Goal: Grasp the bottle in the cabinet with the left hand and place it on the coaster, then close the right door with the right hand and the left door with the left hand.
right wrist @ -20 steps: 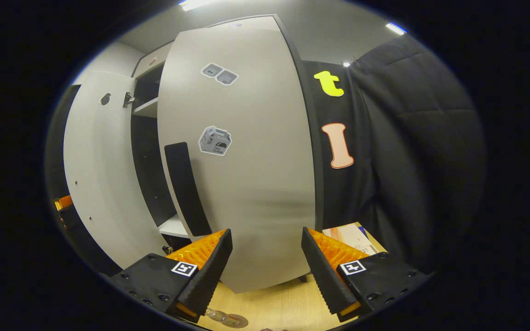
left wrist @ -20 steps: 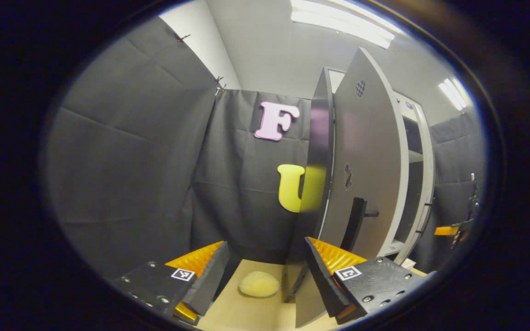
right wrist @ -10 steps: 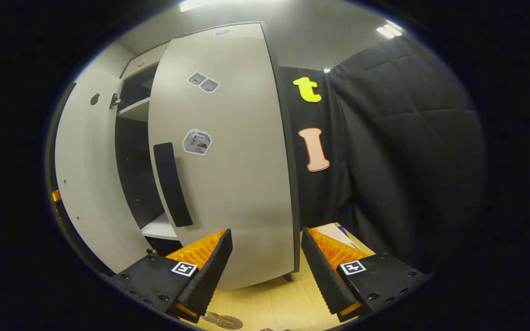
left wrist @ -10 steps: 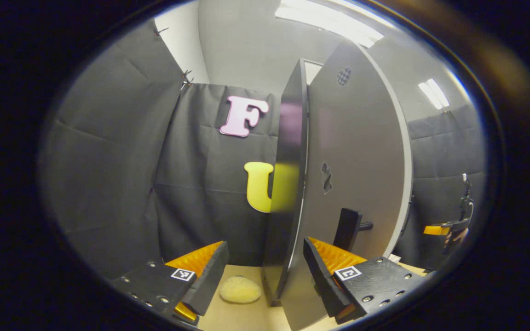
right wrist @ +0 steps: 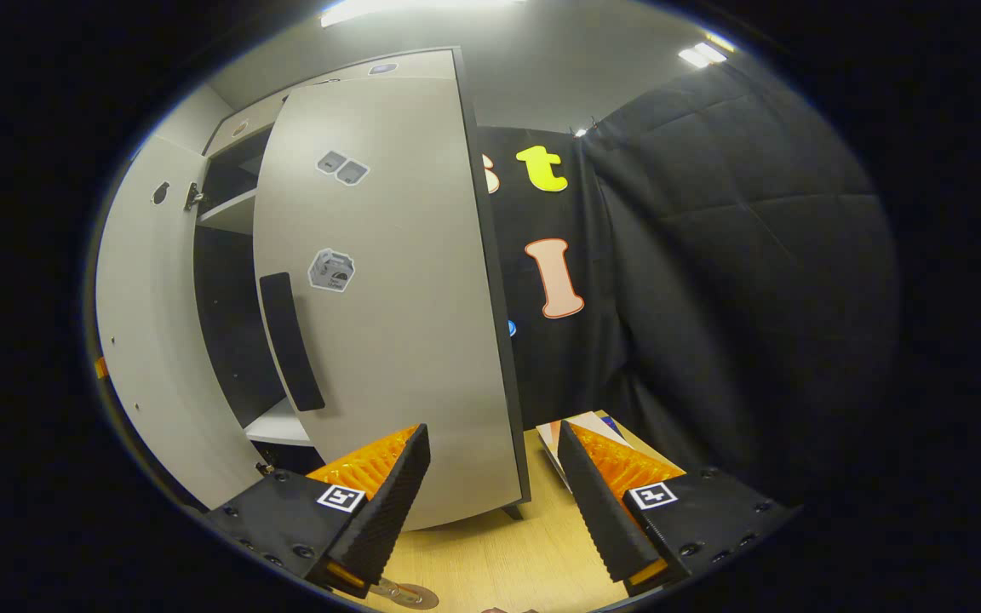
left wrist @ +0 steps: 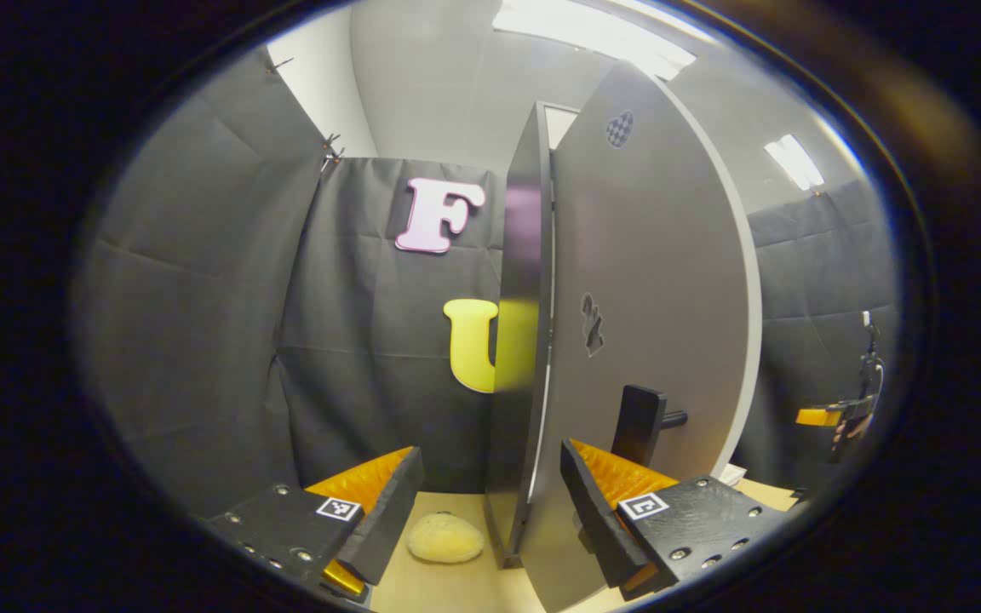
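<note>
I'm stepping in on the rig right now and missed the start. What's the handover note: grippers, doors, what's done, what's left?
Left gripper: open, empty, at the outer face of the left door, near its handle.
Right gripper: open, empty, facing the outer face of the right door.
Both doors stand partly open, with the cabinet interior visible between them.
Bottle-on-coaster step: cannot tell from these views.
Left to do: swing the right door shut with the right gripper, then the left door with the left.
</note>
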